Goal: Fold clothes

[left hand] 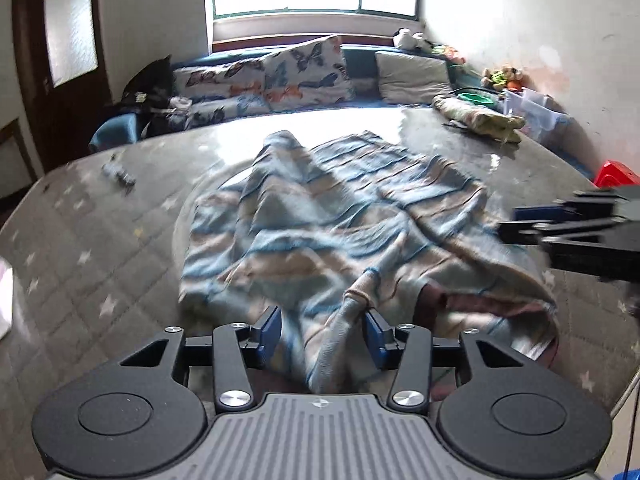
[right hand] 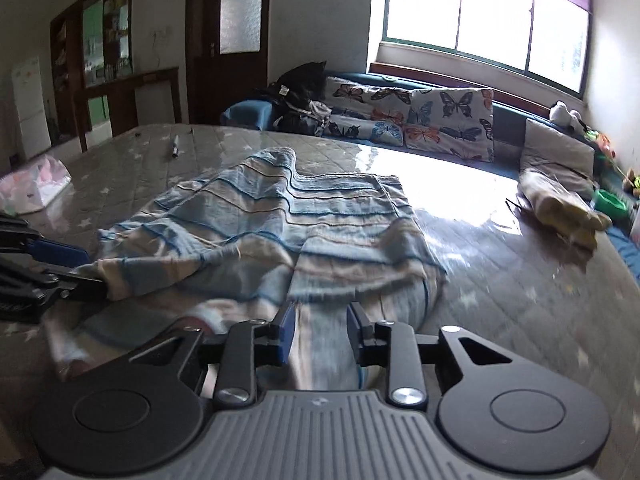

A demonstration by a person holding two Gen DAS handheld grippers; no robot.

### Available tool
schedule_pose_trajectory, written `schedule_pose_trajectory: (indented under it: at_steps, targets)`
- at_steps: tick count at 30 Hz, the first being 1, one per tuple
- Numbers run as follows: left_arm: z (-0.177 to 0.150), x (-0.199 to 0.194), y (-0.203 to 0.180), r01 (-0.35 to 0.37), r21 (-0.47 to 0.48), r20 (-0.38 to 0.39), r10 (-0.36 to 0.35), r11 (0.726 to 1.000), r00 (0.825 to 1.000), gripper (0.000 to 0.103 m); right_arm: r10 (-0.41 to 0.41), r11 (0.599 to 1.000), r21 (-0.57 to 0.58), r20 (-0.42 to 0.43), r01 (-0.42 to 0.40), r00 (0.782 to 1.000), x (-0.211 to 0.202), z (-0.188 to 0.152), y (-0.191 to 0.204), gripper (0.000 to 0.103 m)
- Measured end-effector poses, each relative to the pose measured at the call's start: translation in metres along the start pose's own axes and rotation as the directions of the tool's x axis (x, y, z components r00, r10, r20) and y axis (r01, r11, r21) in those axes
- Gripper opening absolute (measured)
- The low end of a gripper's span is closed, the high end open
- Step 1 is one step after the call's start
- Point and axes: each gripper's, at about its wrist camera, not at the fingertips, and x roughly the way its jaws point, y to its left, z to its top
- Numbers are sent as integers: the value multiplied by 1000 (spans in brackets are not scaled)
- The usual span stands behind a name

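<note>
The striped garment (left hand: pixel 320 220) lies crumpled mid-mattress (left hand: pixel 100 248), a fold between each parted tool: left gripper (left hand: pixel 322 332), right gripper (right hand: pixel 320 330). Butterfly pillows (left hand: pixel 280 76) line the far edge; bare mattress surrounds it.

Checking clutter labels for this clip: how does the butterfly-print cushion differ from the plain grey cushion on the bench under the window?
The butterfly-print cushion carries coloured butterflies on white; the plain grey cushion has no pattern. The butterfly-print cushion sits nearer the middle of the bench, the grey one toward the corner by the soft toys. In the right wrist view the butterfly-print cushion looks larger. Both lean upright against the bench back.
</note>
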Motion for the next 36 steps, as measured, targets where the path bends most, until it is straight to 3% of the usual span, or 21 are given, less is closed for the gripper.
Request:
schedule_pose_trajectory:
  at_steps: [6, 11, 16, 17, 18, 20, 24, 30, 36]
  targets:
    - [17, 29, -15, 27, 52, -5, -27, 998, 1000, 49, -2, 1000, -31, -38, 0, 999, 42, 21, 1, 34]
    - [22, 53, -28, 9, 116, -9, -8, 993, 1000, 48, 16, 998, -62, -70, -20, 997, 75, 32, 11, 36]
    - [23, 61, -19, 8, 88, -17, -7, 996, 1000, 18, -13, 997, -73, -101, 6, 995, 98, 29, 14, 32]
    - [23, 58, -15, 14, 72, -9, -13, 997, 1000, 13, -21, 997, -71, -104, 13, 994, 99, 27, 14, 22]
    - [24, 54, -10, 15, 56, 1, -15, 998, 1000, 12, -21, 998, -65, -101, 14, 995, 97, 25, 13, 12]
    - [24, 44, 2, 8, 10, 28, -8, 1000, 1000, 9, -27, 998, -51, -77, 23, 997, 88, 25, 9, 5]
    - [23, 23, 29, -29, -82, 68, 35, 996, 997, 7, -72, 997, -7, 15, 72, 997, 54, 24, -3, 3]
    - [5, -10, 75, -122, -213, 90, 144, 969, 985, 7, -183, 978, 124, 103, 170, 978, -4, 7, -41, 3]
    - [-27, -29, 111, -186, -307, 51, 212, 933, 976, 5, -295, 924, 278, 78, 264, 952, -42, -31, -80, 3]
